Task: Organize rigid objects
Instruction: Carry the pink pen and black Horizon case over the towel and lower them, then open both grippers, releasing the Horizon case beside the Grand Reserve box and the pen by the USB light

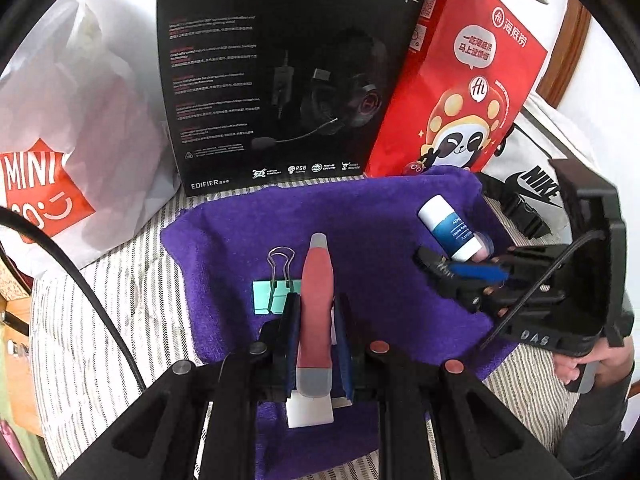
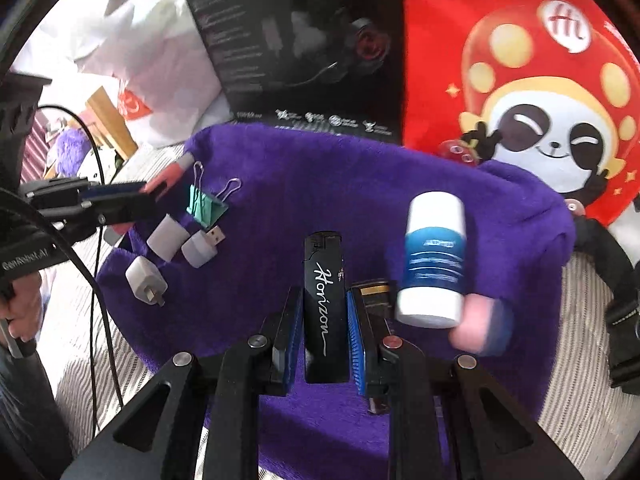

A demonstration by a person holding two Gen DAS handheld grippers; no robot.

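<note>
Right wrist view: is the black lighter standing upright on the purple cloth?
No, the black lighter lies flat on the purple cloth, lengthwise between the right gripper fingers.

Black headset box (image 1: pixel 280 76) upright at back, touching purple cloth (image 1: pixel 360 208) edge. Red panda-print bag (image 1: pixel 460 92) leaning against box's right side. White plastic shopping bag (image 1: pixel 68 128) left of box. Striped sheet (image 1: pixel 120 320) underneath cloth. Nike bag (image 1: pixel 532 168) with black strap far right.
</note>
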